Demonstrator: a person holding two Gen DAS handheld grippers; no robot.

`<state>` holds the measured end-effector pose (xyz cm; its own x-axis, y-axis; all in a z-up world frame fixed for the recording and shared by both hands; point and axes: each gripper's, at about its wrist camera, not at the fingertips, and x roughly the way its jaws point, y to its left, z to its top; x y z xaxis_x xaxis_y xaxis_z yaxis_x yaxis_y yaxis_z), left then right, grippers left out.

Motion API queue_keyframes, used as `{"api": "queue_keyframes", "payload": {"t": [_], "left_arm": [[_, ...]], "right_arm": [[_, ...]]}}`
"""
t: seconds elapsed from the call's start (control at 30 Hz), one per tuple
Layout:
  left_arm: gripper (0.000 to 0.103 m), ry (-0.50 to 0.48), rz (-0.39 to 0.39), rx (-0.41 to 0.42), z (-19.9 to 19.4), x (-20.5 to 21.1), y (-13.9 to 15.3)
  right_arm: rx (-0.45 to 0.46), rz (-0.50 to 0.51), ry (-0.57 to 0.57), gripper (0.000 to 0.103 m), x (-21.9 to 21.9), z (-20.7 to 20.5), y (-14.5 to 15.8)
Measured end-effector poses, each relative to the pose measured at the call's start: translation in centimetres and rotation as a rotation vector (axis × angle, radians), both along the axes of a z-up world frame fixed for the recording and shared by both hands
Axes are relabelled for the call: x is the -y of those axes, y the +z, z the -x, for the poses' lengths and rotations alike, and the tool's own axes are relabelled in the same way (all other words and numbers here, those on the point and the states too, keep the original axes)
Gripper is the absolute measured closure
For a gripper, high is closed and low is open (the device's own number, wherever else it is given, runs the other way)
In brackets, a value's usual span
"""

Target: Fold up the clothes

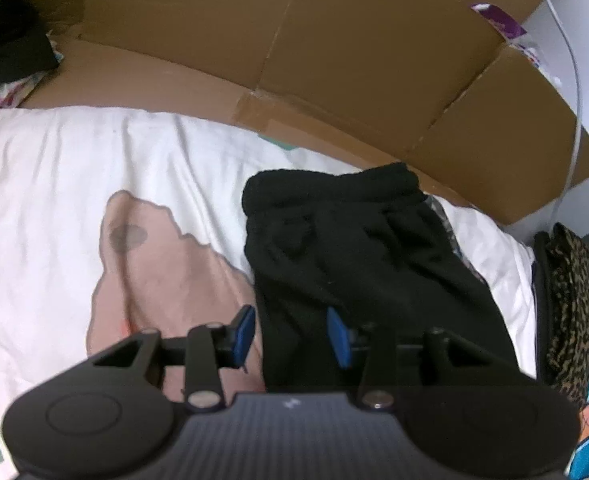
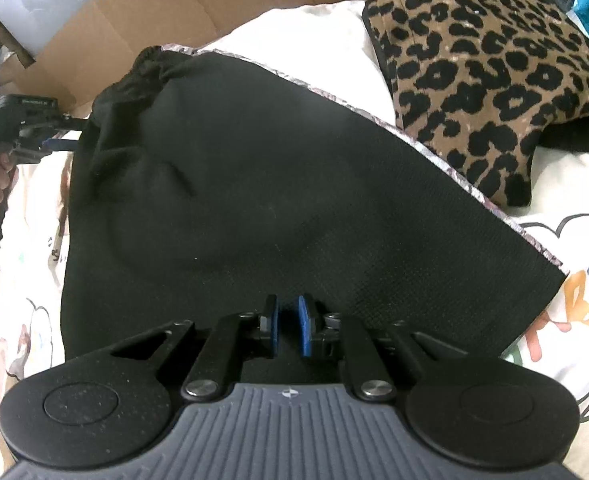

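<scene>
A white bedsheet [image 1: 74, 168] with cartoon prints covers the work surface, creased in soft folds, with a large pink printed patch [image 1: 166, 264] toward the left. Flattened cardboard [image 1: 334, 60] stands along the far edge of the bed like a low wall, and a white cable [image 1: 570, 60] hangs down beside it at the right. The black shorts [image 1: 358, 256] lie flat on the sheet with the gathered waistband at the far end, near the cardboard; a patterned silvery trim runs down their right edge. Just beside them on the right sits a leopard-print cushion [image 2: 482, 64], resting against the sheet. The left gripper [image 1: 290, 334] hangs over the near left edge of the shorts with its blue pads spread apart and nothing pinched between them. The right gripper [image 2: 288, 326] is low over the near hem, its pads nearly together with only a thin gap; whether they pinch any cloth I cannot tell.
</scene>
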<state>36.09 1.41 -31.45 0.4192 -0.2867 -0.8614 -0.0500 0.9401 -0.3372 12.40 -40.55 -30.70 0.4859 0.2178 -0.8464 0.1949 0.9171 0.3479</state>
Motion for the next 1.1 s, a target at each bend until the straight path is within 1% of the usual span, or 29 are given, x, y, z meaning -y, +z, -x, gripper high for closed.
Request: {"api": "queue_keyframes", "payload": {"t": [0.1, 0.17, 0.23, 0.33, 0.37, 0.4, 0.47, 0.5, 0.53, 0.6, 0.7, 0.77, 0.8, 0.83, 0.9, 1.03, 1.1], "left_arm": [[0.061, 0.007, 0.008, -0.017, 0.0, -0.1, -0.4], [0.061, 0.015, 0.016, -0.021, 0.1, -0.3, -0.6], [0.061, 0.028, 0.037, -0.021, 0.2, -0.6, -0.6], [0.062, 0.033, 0.041, -0.016, 0.1, -0.8, -0.6], [0.064, 0.032, 0.033, -0.013, 0.1, -0.7, -0.6], [0.075, 0.038, 0.025, -0.002, 0.2, -0.8, -0.5], [0.085, 0.058, 0.014, 0.021, 0.4, -1.2, -0.4], [0.086, 0.066, 0.009, 0.02, 0.4, -1.5, -0.5], [0.09, 0.073, 0.001, 0.015, 0.5, -1.7, -0.5], [0.093, 0.085, 0.001, -0.009, 0.5, -2.2, -0.9], [0.093, 0.082, 0.059, -0.049, 0.5, -2.6, -1.6], [0.091, 0.071, 0.1, -0.062, 0.5, -2.3, -1.9], [0.088, 0.07, 0.108, -0.062, 0.5, -2.1, -1.8], [0.082, 0.068, 0.117, -0.061, 0.6, -1.8, -1.8], [0.078, 0.068, 0.124, -0.059, 0.5, -1.4, -1.8], [0.077, 0.08, 0.154, -0.075, 0.3, -1.2, -2.2], [0.077, 0.083, 0.152, -0.084, 0.3, -0.9, -2.6]], "right_arm": [[-0.002, -0.003, -0.003, 0.091, 0.0, 0.1, -0.1], [0.003, -0.004, -0.001, 0.087, 0.0, 0.2, 0.1], [0.004, -0.001, 0.001, 0.08, 0.1, 0.3, 0.1], [0.004, -0.002, 0.003, 0.08, 0.1, 0.4, 0.0], [0.003, -0.001, 0.003, 0.08, 0.1, 0.5, 0.0], [0.004, 0.0, 0.004, 0.08, 0.1, 0.4, 0.0], [0.004, 0.0, 0.005, 0.08, 0.1, 0.4, 0.0], [0.004, 0.0, 0.006, 0.08, 0.1, 0.4, 0.0], [0.005, 0.0, 0.006, 0.08, 0.1, 0.4, 0.0], [0.005, -0.001, 0.007, 0.08, 0.1, 0.5, -0.1], [0.003, 0.002, 0.009, 0.08, 0.1, 0.3, -0.1], [0.003, 0.002, 0.008, 0.079, 0.1, 0.3, -0.1], [0.003, 0.002, 0.008, 0.079, 0.1, 0.3, -0.1], [0.004, 0.002, 0.009, 0.079, 0.1, 0.3, -0.1], [0.004, 0.0, 0.01, 0.079, 0.2, 0.4, -0.1], [0.004, -0.005, 0.011, 0.079, 0.3, 0.4, -0.3], [0.003, -0.007, 0.013, 0.079, 0.2, 0.3, -0.4]]}}
